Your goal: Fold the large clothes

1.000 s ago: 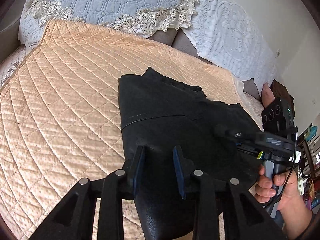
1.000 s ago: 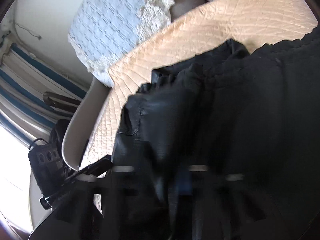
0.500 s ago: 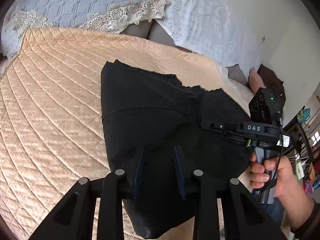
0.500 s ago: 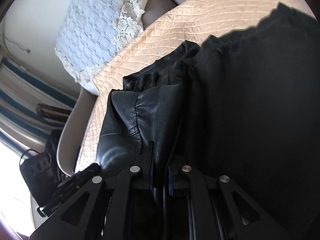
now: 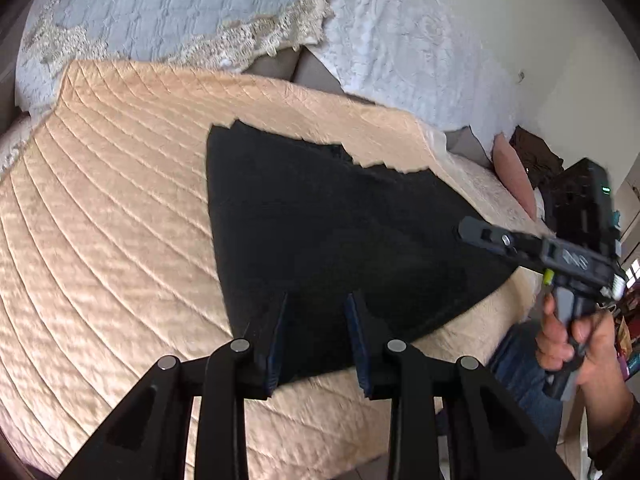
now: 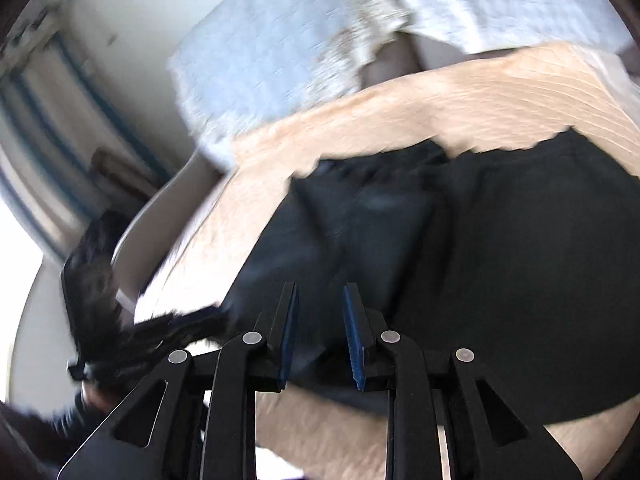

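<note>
Bed: peach quilted bedspread (image 5: pixel 120 216) covers it, with pale blue lace-edged pillows (image 5: pixel 168 12) at the head and a white wall behind.
Left gripper (image 5: pixel 316 332): fingers spread wide, holding nothing — they hover just above the near edge of the garment.
Right gripper (image 6: pixel 320 328): fingers also parted and empty, over the garment's near edge; seen from the left wrist view it sits at the garment's right side, gripped by a bare hand (image 5: pixel 576 332).
Black garment (image 5: pixel 332 232): lies flat on the bedspread, folded into a broad dark shape with a ragged far edge; a leathery sheen and a raised fold show in the right wrist view (image 6: pixel 460 248).
Room: blue-striped curtain (image 6: pixel 52 120) at far left — blurred.
</note>
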Available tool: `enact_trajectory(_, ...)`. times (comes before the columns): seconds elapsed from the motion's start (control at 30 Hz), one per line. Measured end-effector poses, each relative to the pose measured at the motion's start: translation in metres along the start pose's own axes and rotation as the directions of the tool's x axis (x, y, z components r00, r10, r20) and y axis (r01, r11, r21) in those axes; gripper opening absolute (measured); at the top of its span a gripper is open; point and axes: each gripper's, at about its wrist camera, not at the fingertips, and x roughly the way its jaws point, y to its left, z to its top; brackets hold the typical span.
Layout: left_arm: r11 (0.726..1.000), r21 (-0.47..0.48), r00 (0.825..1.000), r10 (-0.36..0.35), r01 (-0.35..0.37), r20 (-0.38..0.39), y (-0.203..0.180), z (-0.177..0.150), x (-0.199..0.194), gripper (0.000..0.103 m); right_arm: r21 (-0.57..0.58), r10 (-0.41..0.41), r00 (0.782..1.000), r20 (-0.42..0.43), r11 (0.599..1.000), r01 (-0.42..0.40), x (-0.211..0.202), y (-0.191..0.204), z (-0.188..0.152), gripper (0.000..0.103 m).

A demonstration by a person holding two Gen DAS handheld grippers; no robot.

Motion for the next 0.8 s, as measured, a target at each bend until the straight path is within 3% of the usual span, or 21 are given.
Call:
enact_trajectory(0.13, 1.0, 0.011, 1.0, 0.023, -0.023, -0.014, -0.006, -0.011, 0.014, 0.031, -0.046, -0.097, 0.989, -0.107, 0.995, 0.093, 0.035, -0.011, -0.026, 0.023)
enact_trajectory(0.4, 1.0, 0.009, 1.0, 0.028, -0.027, -0.01, -0.007, -0.009, 0.011, 0.032, -0.049, -0.136, 0.988, -0.073, 0.99, 0.133, 0.027, -0.008, -0.019, 0.024)
enact_trajectory(0.53, 0.999, -0.007, 0.999, 0.033, -0.032, 0.033, -0.002, 0.0, -0.002, 0.032, -0.068, -0.119, 0.993, -0.008, 0.991, 0.118, 0.013, -0.004, -0.017, 0.025)
enact_trajectory(0.63, 0.998, -0.014, 0.998, 0.055, -0.055, 0.01, 0.008, 0.002, 0.013, 0.032, -0.061, -0.169, 0.983, -0.075, 0.984, 0.164, 0.037, -0.021, -0.026, 0.029)
enact_trajectory(0.8, 0.995, 0.039, 0.996, 0.092, -0.093, 0.021, 0.002, -0.007, 0.021, 0.032, -0.053, -0.166, 0.984, -0.057, 0.985, 0.163, 0.037, -0.026, -0.028, 0.029)
